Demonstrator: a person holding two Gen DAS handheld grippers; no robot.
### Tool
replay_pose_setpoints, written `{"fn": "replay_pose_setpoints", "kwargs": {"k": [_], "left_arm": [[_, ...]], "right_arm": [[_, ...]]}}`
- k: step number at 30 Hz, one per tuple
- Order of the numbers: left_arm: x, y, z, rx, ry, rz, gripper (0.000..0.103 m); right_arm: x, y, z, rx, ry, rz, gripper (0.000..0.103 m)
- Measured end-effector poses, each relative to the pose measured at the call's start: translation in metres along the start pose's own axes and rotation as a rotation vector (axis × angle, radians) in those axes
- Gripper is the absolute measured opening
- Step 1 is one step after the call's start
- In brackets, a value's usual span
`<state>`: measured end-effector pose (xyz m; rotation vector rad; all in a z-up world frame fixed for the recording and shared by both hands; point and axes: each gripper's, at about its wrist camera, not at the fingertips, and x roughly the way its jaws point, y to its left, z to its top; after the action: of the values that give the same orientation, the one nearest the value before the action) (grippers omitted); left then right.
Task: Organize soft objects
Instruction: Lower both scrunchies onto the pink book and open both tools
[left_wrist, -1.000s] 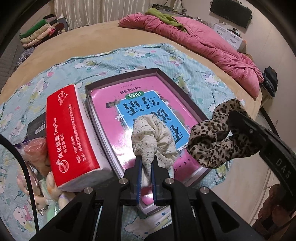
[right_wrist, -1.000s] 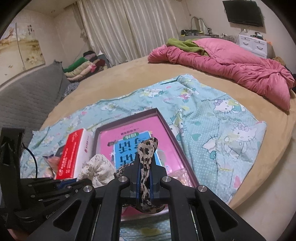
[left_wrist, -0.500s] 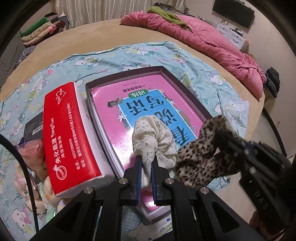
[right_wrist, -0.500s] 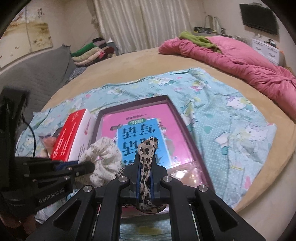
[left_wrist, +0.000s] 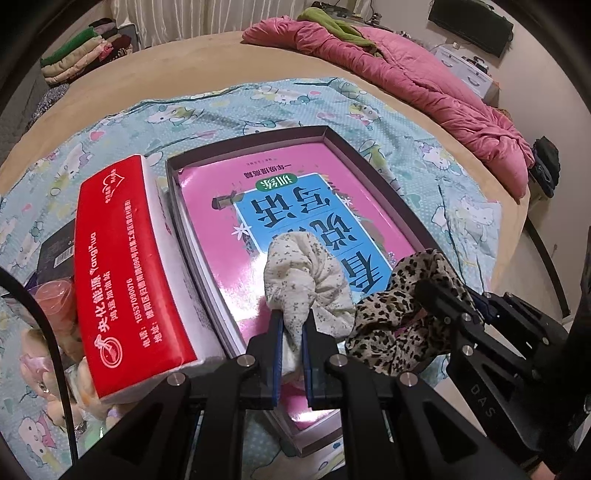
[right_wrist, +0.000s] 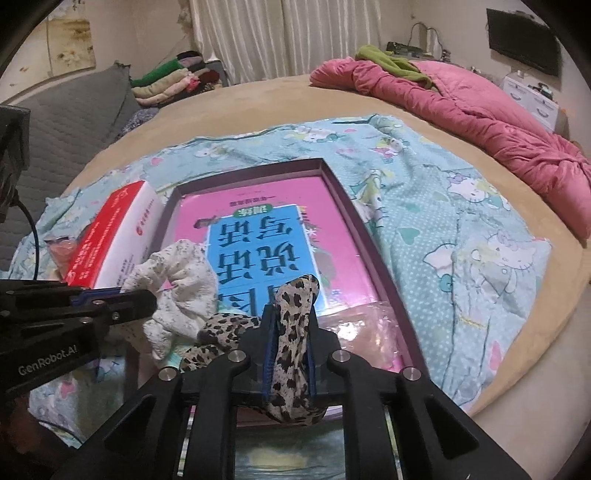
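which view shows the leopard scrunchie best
The left wrist view: the leopard scrunchie shows almost whole, bunched at the box's near edge. The right wrist view sees mainly the strip of it between the opening right gripper jaws.

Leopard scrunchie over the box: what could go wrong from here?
1. The right gripper jaws are opening with the leopard scrunchie between them at the box's near rim; it could drop outside.
2. It touches the white scrunchie in the shut left gripper, so they may snag.
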<state>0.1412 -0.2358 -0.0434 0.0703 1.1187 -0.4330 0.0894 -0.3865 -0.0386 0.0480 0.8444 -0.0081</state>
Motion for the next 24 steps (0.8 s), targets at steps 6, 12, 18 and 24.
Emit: {"fn": "replay_pose_setpoints", "kwargs": {"k": [6,12,18,24], "left_arm": [[0.007,0.000,0.004,-0.002,0.013,-0.002,0.010],[0.010,0.001,0.005,-0.011,0.021,-0.010,0.010],[0.010,-0.001,0.005,-0.003,0.024,-0.007,0.014],[0.008,-0.003,0.006,0.004,0.020,0.001,0.035]], "right_arm": [[-0.001,-0.008,0.000,0.030,-0.010,-0.031,0.029],[-0.005,-0.014,0.002,0.069,-0.021,-0.026,0.040],[-0.016,-0.021,0.005,0.117,-0.063,-0.024,0.056],[-0.018,-0.023,0.006,0.135,-0.059,-0.032,0.062]]}}
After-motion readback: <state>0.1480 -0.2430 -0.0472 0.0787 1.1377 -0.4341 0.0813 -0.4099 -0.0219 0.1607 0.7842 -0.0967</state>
